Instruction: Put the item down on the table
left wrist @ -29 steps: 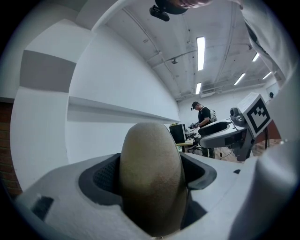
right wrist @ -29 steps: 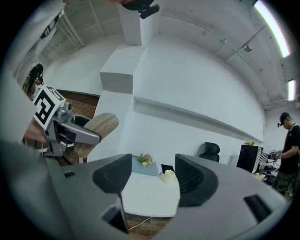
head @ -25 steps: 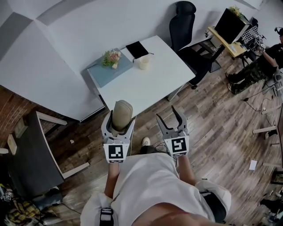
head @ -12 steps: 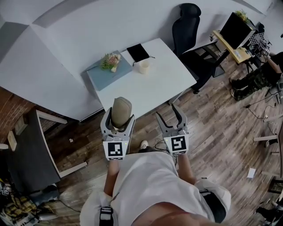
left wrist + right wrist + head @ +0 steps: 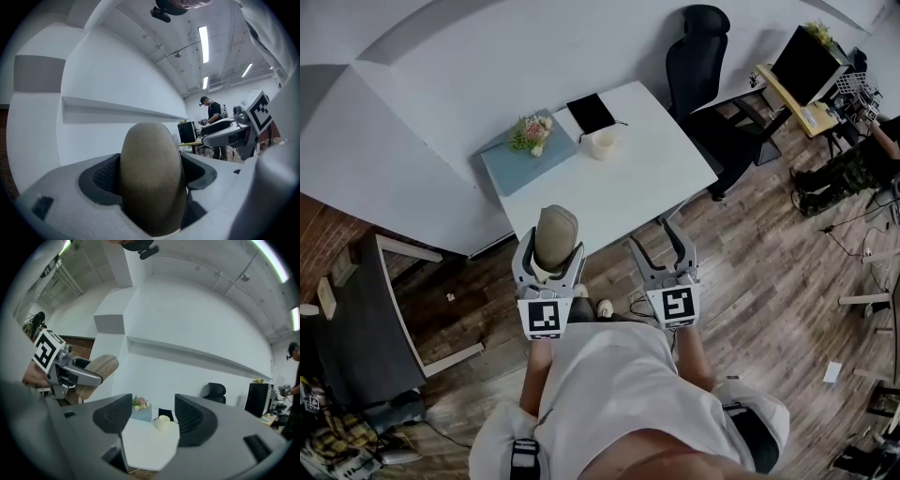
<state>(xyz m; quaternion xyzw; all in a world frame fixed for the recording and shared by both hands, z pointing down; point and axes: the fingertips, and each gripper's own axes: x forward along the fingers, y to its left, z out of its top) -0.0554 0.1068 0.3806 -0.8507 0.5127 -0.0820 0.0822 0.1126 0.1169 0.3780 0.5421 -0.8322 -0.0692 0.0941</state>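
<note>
1. Left gripper: my jaws are closed on one tan oval item. The left gripper view shows the item standing on end between the two dark pads, with a pad pressed against each side of it.

2. Item position: the item is held in the air and is not on the table. In the head view it sits over the table's near edge. In the right gripper view it appears off to the left, higher than the tabletop.

3. Right gripper: my jaws are spread wide and hold nothing. Between them, the right gripper view shows only the white tabletop.

4. Table contents, counted:
- one cream cup, near the middle of the far side;
- one flat black object, just behind the cup; it may be a notebook or a tablet, as the view is too small to tell;
- one blue-grey mat at the far left corner;
- one small bunch of flowers resting on that mat.

5. Surroundings: one black office chair stands beside the table's right end. One person sits well apart at the far right, near one dark monitor.
</note>
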